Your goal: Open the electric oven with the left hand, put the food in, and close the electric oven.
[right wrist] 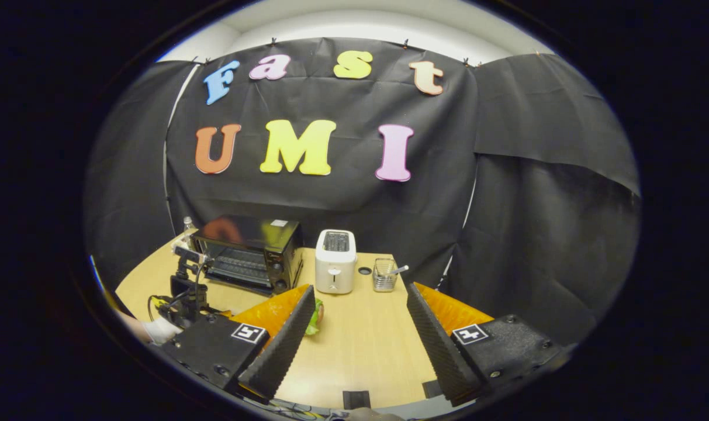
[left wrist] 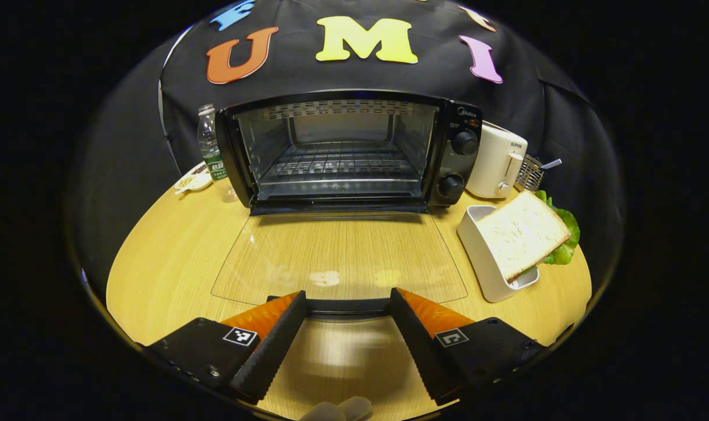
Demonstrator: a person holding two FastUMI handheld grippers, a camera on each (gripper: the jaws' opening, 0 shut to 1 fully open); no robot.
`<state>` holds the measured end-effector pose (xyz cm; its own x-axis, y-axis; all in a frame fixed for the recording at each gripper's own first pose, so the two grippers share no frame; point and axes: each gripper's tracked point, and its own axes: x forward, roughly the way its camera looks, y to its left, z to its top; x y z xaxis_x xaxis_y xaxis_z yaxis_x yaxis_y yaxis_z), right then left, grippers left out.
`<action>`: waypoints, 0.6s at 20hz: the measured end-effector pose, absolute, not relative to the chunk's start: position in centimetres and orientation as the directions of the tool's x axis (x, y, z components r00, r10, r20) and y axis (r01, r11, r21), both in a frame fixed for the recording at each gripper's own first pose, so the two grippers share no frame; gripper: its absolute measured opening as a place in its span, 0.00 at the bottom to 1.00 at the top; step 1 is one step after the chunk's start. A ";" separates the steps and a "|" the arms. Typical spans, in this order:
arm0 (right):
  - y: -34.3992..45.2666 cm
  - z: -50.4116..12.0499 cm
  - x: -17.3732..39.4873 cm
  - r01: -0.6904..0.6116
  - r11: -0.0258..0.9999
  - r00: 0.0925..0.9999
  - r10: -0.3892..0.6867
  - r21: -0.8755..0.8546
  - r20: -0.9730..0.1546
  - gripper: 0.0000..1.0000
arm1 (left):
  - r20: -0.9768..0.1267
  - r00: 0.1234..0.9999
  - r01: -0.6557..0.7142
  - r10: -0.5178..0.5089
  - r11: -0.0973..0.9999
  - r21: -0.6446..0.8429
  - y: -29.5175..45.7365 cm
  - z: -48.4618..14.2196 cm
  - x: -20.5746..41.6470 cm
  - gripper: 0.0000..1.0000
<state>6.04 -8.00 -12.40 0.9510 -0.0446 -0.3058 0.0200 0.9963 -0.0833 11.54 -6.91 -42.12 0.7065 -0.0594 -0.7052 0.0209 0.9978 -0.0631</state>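
With the electric oven point(left wrist: 354, 152) door point(left wrist: 339, 257) lying flat and our left gripper point(left wrist: 347, 307) spread wide at its handle, we next bring the right gripper point(right wrist: 360, 316), likewise released, squarely onto the sandwich point(left wrist: 526, 234) in its white holder point(left wrist: 483, 263) right of the oven.

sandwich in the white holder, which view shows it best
The left gripper view: the sandwich stands in its white holder right of the open oven, bread face and lettuce edge plain. In the right gripper view, just a sliver of lettuce peeks out past one finger of the right claw.
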 end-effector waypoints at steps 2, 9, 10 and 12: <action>-8.1 -12.9 6.4 0.014 0.997 0.948 -0.038 -0.077 -0.316 1.00 | -0.686 0.725 0.023 -0.063 0.998 -0.067 -6.9 -41.6 11.9 0.94; -6.8 -17.2 10.6 -0.075 0.997 0.939 0.064 -0.017 -0.339 0.96 | -0.562 0.826 0.018 -0.044 0.998 -0.052 -5.6 -34.2 10.4 0.95; -6.2 -18.5 11.4 -0.094 0.996 0.932 0.092 0.011 -0.351 1.00 | -0.546 0.837 0.012 -0.043 0.998 -0.060 -5.5 -32.8 9.8 0.95; -5.0 -21.5 13.1 -0.131 0.988 0.913 0.154 0.084 -0.379 0.96 | -0.509 0.860 -0.002 -0.031 0.998 -0.064 -4.8 -29.6 8.7 0.95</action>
<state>13.09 -5.00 -21.50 0.9126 0.1537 -0.3788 -0.1314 0.9878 0.0841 8.74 -4.77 -29.62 0.8600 -0.0311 -0.5093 -0.0019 0.9979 -0.0641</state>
